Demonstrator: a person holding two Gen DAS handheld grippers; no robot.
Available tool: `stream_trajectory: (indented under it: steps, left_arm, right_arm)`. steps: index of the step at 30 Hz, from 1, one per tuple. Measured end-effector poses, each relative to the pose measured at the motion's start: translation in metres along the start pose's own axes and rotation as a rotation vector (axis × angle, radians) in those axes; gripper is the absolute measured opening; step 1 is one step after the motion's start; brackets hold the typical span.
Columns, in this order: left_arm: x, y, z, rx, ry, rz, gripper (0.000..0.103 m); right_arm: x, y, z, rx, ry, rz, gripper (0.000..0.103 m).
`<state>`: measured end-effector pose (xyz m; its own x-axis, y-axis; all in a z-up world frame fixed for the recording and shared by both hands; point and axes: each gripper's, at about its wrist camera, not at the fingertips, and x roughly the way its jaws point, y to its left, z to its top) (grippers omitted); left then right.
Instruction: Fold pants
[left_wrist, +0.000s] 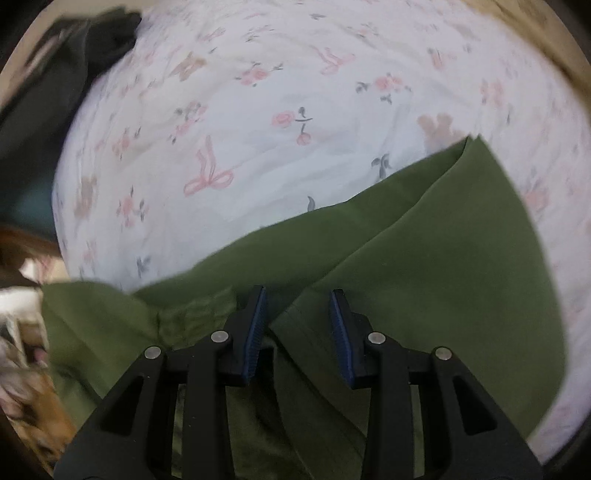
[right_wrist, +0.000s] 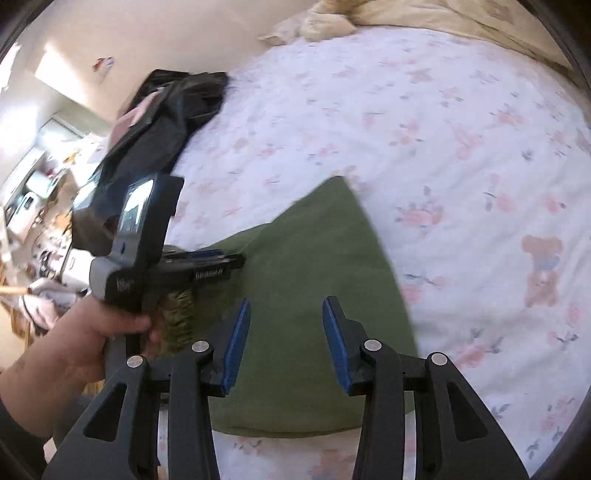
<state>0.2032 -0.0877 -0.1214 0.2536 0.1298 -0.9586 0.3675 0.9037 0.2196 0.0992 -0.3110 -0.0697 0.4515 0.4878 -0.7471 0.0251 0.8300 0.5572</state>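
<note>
Both black grippers, left gripper (left_wrist: 297, 306) and right gripper (right_wrist: 282, 317), spread above olive-green cotton pants (right_wrist: 314, 295) on floral bedsheet (right_wrist: 443, 129); loose layers could slide and skew the fold.

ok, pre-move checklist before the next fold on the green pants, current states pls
1. Left gripper open: ok, jaws apart over the green pants.
2. Right gripper open: ok, nothing between its pads.
3. Either gripper holding cloth: not ok, neither grips yet.
4. Pants lying flat: not ok, left wrist view shows overlapping layers and a bunched area.
5. Free bedsheet beyond the pants: ok; the dark clothes pile sits apart at the bed's far edge.
6. Waistband and hem positions: cannot tell, the frames are blurred.
</note>
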Motion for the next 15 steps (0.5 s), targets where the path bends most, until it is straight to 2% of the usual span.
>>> stream_trajectory:
  steps: [3, 5, 7, 8, 9, 11, 15]
  left_arm:
    - [0.005, -0.006, 0.007, 0.033, -0.014, 0.07, 0.031]
    - [0.0, -0.001, 0.01, -0.007, -0.022, 0.068, 0.031]
    - [-0.014, 0.003, 0.011, -0.041, -0.056, 0.027, 0.031]
    - [-0.024, 0.005, 0.01, -0.046, -0.08, -0.002, 0.031]
    - [-0.034, 0.006, 0.007, -0.049, -0.097, -0.018, 0.031]
    - [-0.049, 0.008, -0.001, -0.064, -0.114, -0.057, 0.042]
    - [-0.065, 0.006, -0.016, -0.132, -0.117, -0.157, 0.048]
  right_arm:
    - [0.001, -0.009, -0.004, 0.015, 0.026, -0.055, 0.043]
    - [-0.001, -0.021, -0.002, 0.051, 0.025, -0.09, 0.043]
    - [-0.001, -0.04, 0.001, 0.132, 0.029, -0.088, 0.055]
    - [0.0, -0.051, 0.001, 0.18, 0.026, -0.076, 0.066]
    - [0.002, -0.063, 0.001, 0.229, 0.026, -0.07, 0.067]
    - [0.009, -0.073, -0.001, 0.272, 0.052, -0.08, 0.067]
    - [0.018, -0.087, -0.024, 0.373, 0.108, -0.052, 0.067]
